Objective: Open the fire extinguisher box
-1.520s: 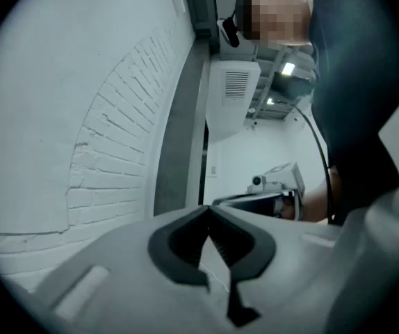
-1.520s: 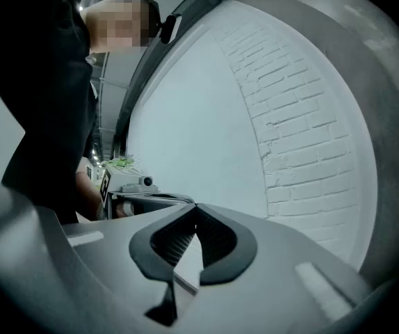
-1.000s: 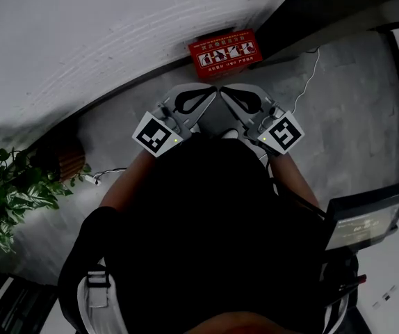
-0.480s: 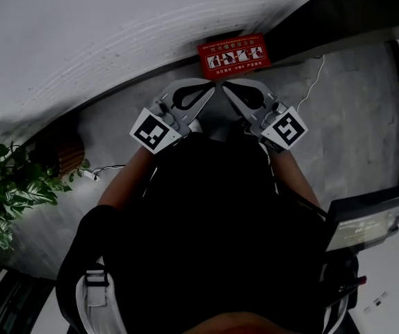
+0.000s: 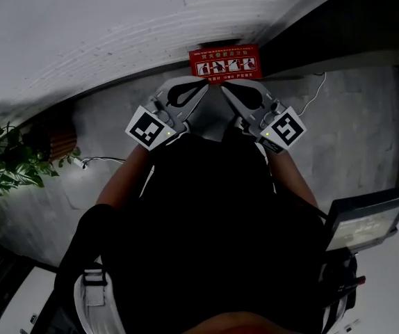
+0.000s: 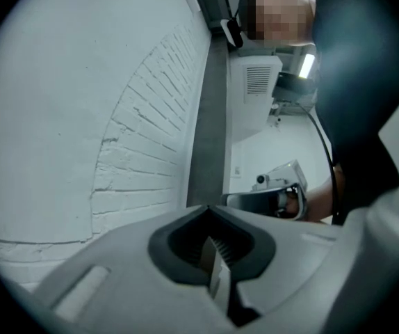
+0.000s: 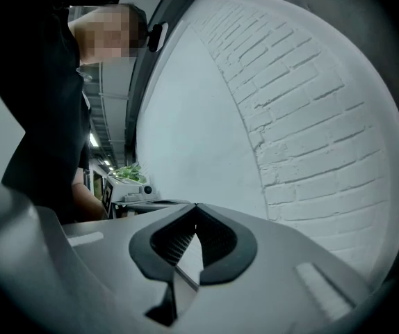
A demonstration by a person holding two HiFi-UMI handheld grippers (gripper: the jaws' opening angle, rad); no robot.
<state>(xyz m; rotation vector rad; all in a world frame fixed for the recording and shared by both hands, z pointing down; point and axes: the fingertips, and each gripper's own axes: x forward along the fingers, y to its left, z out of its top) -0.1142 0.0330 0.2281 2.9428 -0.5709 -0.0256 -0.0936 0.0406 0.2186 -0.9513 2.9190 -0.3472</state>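
Note:
The red fire extinguisher box (image 5: 225, 62) stands on the floor against the foot of the white wall, its lid with white pictograms facing up. Both grippers are held in front of the person's chest, tips pointing at each other just short of the box. My left gripper (image 5: 205, 87) is shut with nothing in it; in the left gripper view its jaws (image 6: 208, 209) meet at a point before the brick wall. My right gripper (image 5: 222, 88) is shut and empty too, its jaws closed (image 7: 196, 206). The box shows in neither gripper view.
A white brick wall (image 5: 116, 19) runs along the top. A potted plant (image 5: 5, 165) and a brown pot (image 5: 57, 145) stand at the left. A white cable (image 5: 311, 92) lies right of the box. A device with a screen (image 5: 366, 221) is at the lower right.
The view has shifted, so the plant sits further left. The red box now lies closer to the two fingertips. Both grippers stay shut and side by side.

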